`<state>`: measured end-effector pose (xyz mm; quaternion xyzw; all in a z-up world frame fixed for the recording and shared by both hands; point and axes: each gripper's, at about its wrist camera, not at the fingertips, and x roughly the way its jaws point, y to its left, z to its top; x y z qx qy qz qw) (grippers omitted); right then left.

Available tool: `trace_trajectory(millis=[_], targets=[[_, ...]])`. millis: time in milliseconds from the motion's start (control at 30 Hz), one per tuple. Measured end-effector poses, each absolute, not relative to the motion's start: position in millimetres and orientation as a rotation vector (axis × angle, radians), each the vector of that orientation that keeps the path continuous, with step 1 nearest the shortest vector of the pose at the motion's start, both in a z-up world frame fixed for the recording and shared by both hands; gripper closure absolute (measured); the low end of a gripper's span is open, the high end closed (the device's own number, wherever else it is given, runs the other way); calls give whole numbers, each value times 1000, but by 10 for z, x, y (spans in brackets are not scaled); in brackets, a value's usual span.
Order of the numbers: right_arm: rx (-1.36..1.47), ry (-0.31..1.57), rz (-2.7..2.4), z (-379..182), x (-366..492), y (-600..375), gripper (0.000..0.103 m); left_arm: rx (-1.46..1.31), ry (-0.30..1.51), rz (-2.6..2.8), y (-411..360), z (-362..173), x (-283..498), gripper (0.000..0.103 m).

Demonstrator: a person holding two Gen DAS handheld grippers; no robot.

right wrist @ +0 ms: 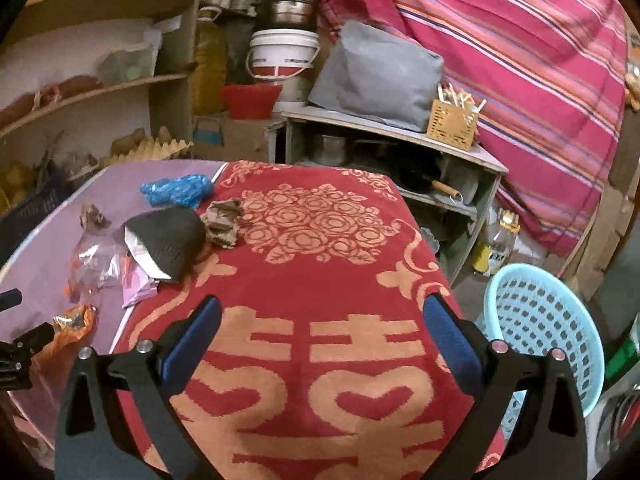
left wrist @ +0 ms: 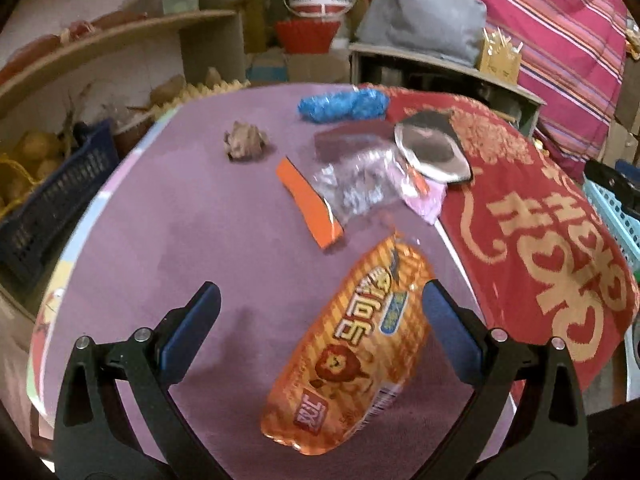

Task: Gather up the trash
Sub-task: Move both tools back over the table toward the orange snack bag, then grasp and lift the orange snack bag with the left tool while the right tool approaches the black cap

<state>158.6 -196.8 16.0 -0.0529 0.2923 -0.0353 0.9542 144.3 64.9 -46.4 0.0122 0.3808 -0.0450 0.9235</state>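
We see an orange striped snack bag (left wrist: 352, 344) with a lion print, purple tabletop (left wrist: 180, 220), red towel (right wrist: 320, 280) with peach roses and hearts, blue crumpled plastic (left wrist: 342, 105), pale blue perforated basket (right wrist: 544, 332), pink striped fabric (right wrist: 520, 60).

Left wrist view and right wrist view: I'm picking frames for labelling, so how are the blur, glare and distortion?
Left wrist view: strong fisheye bending at the shelf, dim warm light, the orange snack bag slightly soft though its print stays readable, glare on the clear plastic wrapper. Right wrist view: same curvature, the red towel fairly sharp, upper-left shelves smeared, dark corners.
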Motion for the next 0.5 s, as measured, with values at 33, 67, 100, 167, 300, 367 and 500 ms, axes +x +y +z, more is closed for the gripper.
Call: trace_trajectory(millis=[33, 67, 100, 167, 300, 367, 500], targets=[[-113, 595, -78, 156, 1594, -1948, 5, 37, 792, -98, 627, -499, 1450, 6], [-113, 597, -81, 157, 1607, -1940, 5, 49, 796, -101, 610, -524, 1452, 9], [-109, 601, -81, 155, 1618, -1932, 5, 64, 806, -110, 588, -558, 1457, 12], [-90, 610, -81, 152, 1647, -1924, 5, 73, 817, -133, 562, -596, 1468, 28], [-65, 622, -78, 133, 1701, -1892, 5, 66, 817, -190, 517, -594, 1451, 53], [-70, 627, -75, 112, 1729, -1841, 5, 71, 811, -216, 480, -568, 1430, 66], [-82, 641, -57, 67, 1795, -1731, 5, 65, 820, -243, 455, -560, 1443, 86]])
